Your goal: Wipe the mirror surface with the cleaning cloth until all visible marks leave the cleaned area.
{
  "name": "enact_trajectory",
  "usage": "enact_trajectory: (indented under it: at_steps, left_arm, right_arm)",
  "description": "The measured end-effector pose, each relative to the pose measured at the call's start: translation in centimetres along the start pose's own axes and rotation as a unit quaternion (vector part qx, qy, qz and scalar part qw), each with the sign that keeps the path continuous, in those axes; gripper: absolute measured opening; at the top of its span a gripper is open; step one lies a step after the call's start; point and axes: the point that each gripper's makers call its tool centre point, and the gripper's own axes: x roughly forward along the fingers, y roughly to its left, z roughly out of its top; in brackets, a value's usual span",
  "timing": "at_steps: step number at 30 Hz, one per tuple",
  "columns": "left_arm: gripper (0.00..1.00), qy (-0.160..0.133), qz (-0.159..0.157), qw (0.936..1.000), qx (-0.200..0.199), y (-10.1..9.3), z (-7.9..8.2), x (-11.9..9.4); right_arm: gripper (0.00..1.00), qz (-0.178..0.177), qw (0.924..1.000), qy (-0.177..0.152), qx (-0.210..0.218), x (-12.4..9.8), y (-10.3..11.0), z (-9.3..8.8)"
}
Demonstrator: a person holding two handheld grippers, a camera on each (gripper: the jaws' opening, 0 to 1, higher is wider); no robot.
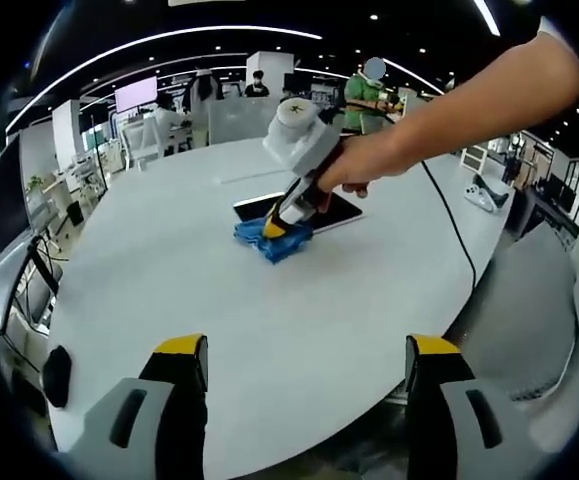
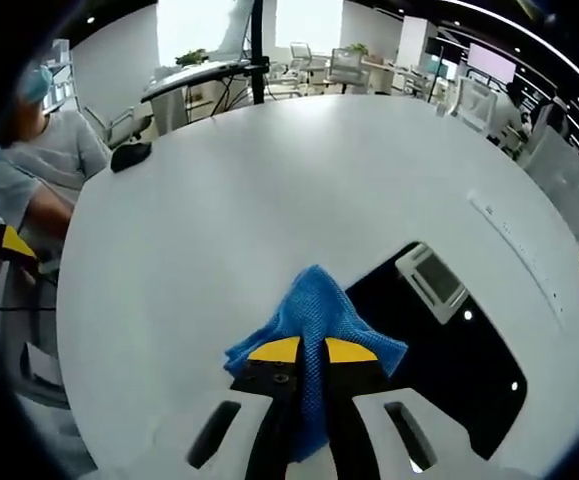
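In the left gripper view, our left gripper (image 1: 307, 375) rides low at six o'clock with its yellow-tipped jaws spread wide and nothing between them, well back from the work. Up toward twelve o'clock on the white table (image 1: 169, 300) the right gripper (image 1: 287, 218), held in a hand (image 1: 361, 168), presses the blue cleaning cloth (image 1: 274, 240) down; the cloth sits at the near left corner of the dark mirror (image 1: 344, 212), whose long axis runs from about nine to three in this view. In the right gripper view, the right gripper (image 2: 311, 352) has its jaws clenched on the cleaning cloth (image 2: 314, 310), which fans out ahead toward twelve o'clock and lies mostly on bare table (image 2: 269, 180), just touching the mirror (image 2: 449, 350) edge. The glass itself stretches off toward three and four o'clock from the jaws. So we judge the right hand the one to wipe: the stroke must swing toward three o'clock, onto the mirror. Open table lies all round the mirror, giving free room; marks on the glass are too small for us to tell.
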Motion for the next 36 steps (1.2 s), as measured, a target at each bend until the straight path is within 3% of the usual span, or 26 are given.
enact_trajectory:
  at_steps: [20,24,36]
  left_arm:
    - [0.81,0.002,0.001,1.0000,0.007,-0.5,0.3,-0.2]
    - [0.81,0.002,0.001,1.0000,0.008,-0.5,0.4,-0.1]
    - [0.81,-0.002,0.002,0.9999,0.014,-0.1,0.9,-0.1]
  right_arm:
    - [0.03,0.008,0.9998,0.002,0.018,-0.2,0.2,-0.2]
    - [0.03,0.016,0.9988,-0.007,0.046,-0.4,-0.1,-0.3]
    - [0.03,0.016,0.9983,-0.032,0.046,-1.9,-0.8,0.1]
